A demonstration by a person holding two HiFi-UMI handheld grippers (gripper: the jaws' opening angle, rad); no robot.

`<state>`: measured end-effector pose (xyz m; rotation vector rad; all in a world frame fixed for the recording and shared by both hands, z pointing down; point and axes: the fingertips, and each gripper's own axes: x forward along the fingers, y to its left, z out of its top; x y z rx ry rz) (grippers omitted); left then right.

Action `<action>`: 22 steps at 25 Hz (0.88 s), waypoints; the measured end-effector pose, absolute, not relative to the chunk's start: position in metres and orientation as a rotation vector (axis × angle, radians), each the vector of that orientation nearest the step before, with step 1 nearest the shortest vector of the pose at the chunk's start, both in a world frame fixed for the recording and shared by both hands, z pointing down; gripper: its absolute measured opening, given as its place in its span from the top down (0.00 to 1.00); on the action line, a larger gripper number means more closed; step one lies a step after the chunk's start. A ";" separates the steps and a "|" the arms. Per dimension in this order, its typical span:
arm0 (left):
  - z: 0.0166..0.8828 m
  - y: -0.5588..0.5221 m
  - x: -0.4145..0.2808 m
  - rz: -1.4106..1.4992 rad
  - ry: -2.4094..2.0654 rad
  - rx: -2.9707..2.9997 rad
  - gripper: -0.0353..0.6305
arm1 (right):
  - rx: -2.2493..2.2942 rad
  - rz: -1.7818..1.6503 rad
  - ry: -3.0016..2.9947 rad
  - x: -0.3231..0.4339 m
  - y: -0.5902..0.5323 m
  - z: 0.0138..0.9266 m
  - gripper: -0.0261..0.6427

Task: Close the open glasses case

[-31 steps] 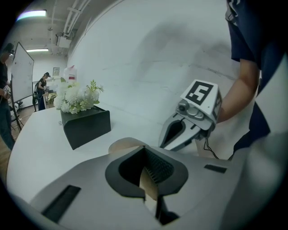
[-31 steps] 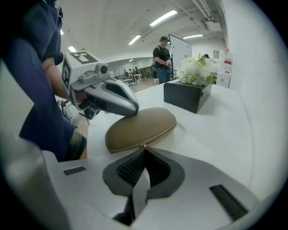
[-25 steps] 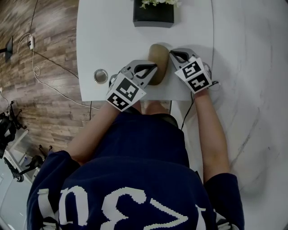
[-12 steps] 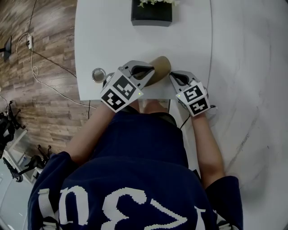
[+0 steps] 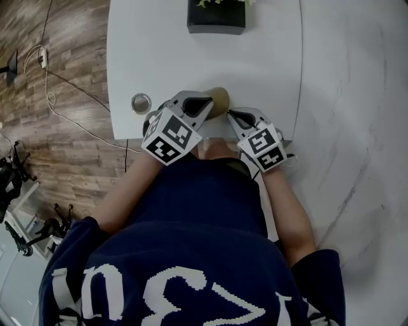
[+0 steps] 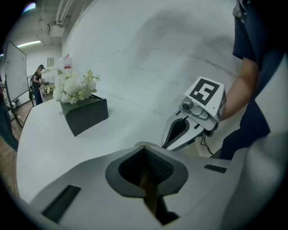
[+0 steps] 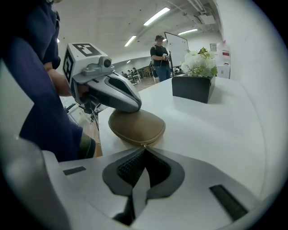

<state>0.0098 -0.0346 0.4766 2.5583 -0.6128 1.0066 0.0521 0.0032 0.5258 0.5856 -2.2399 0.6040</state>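
The tan zip-up glasses case point(image 5: 220, 99) lies near the front edge of the white table point(image 5: 191, 57) with its lid down. In the right gripper view the case point(image 7: 137, 126) shows its zip seam. My left gripper point(image 5: 208, 102) is shut on the case's rim, and a tan sliver point(image 6: 148, 193) shows between its jaws. Its fingers point(image 7: 121, 96) lie over the top of the case. My right gripper point(image 5: 231, 114) is shut, and its tips point(image 7: 145, 147) meet the small zipper pull point(image 7: 144, 144) at the case's near edge. Most of the case is hidden in the head view.
A black planter box with white flowers point(image 5: 217, 18) stands at the table's far side. A small round metal lid point(image 5: 141, 103) lies left of the left gripper. The table's front edge is right beside both grippers. A person point(image 7: 160, 58) stands far behind.
My right gripper has swept from the case's far right side round to its near edge, toward me. The case has turned and slid nearer the table edge under the left gripper.
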 end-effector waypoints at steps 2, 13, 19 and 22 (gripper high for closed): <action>0.477 -0.033 0.010 1.005 -0.617 2.575 0.93 | 0.591 0.580 -2.228 0.056 -0.005 0.527 0.93; 0.477 -0.034 0.012 0.977 -0.578 2.570 0.93 | 0.365 0.432 -2.210 0.046 -0.065 0.534 0.93; 0.467 -0.033 0.006 0.899 -0.598 2.579 0.92 | 0.777 0.499 -2.399 0.062 -0.105 0.472 0.92; 0.442 -0.058 -0.004 0.796 -0.720 2.611 0.92 | 1.022 0.474 -2.497 0.072 -0.132 0.419 0.92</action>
